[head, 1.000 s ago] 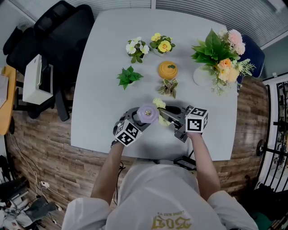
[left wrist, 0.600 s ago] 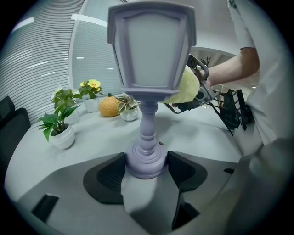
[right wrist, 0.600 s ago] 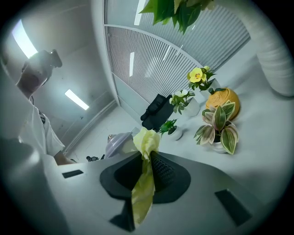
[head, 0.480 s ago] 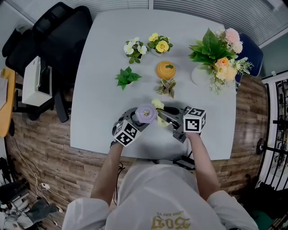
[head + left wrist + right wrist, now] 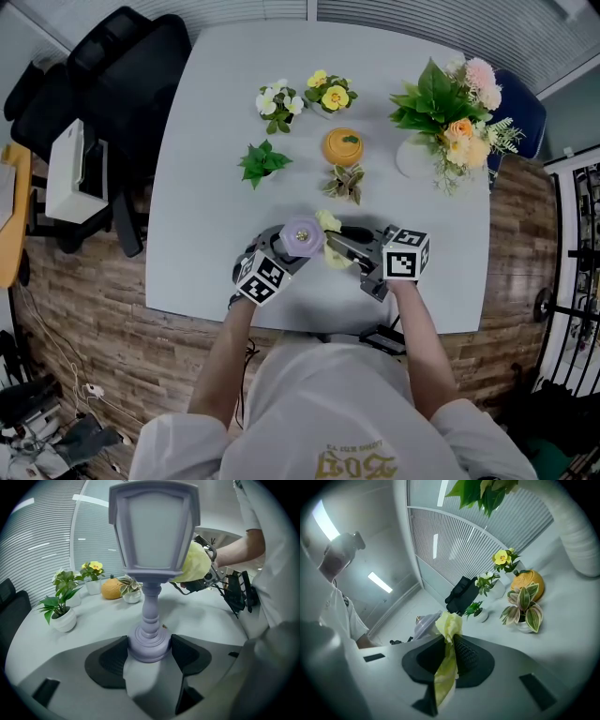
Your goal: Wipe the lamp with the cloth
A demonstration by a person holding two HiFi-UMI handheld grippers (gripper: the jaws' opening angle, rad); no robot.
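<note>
A lilac lantern-shaped lamp [image 5: 154, 531] stands upright with its round base [image 5: 149, 644] clamped between the jaws of my left gripper [image 5: 149, 651]. From above, the lamp's top [image 5: 302, 236] shows near the table's front edge, above the left gripper [image 5: 281, 253]. My right gripper [image 5: 349, 246] is shut on a yellow cloth [image 5: 448, 654], whose bunched end [image 5: 193, 564] presses against the lamp's right side. In the right gripper view the lamp [image 5: 425, 625] peeks out just behind the cloth. The yellow cloth [image 5: 330, 236] sits right of the lamp top in the head view.
On the white table [image 5: 216, 159] behind the lamp stand small potted plants [image 5: 264, 161], an orange pumpkin-shaped pot [image 5: 344, 146], a striped-leaf plant [image 5: 345, 182] and a large bouquet [image 5: 448, 114]. A black chair [image 5: 103, 66] is at the left.
The lamp and both grippers stay almost in place. The cloth has shifted slightly against the lamp's right side.
</note>
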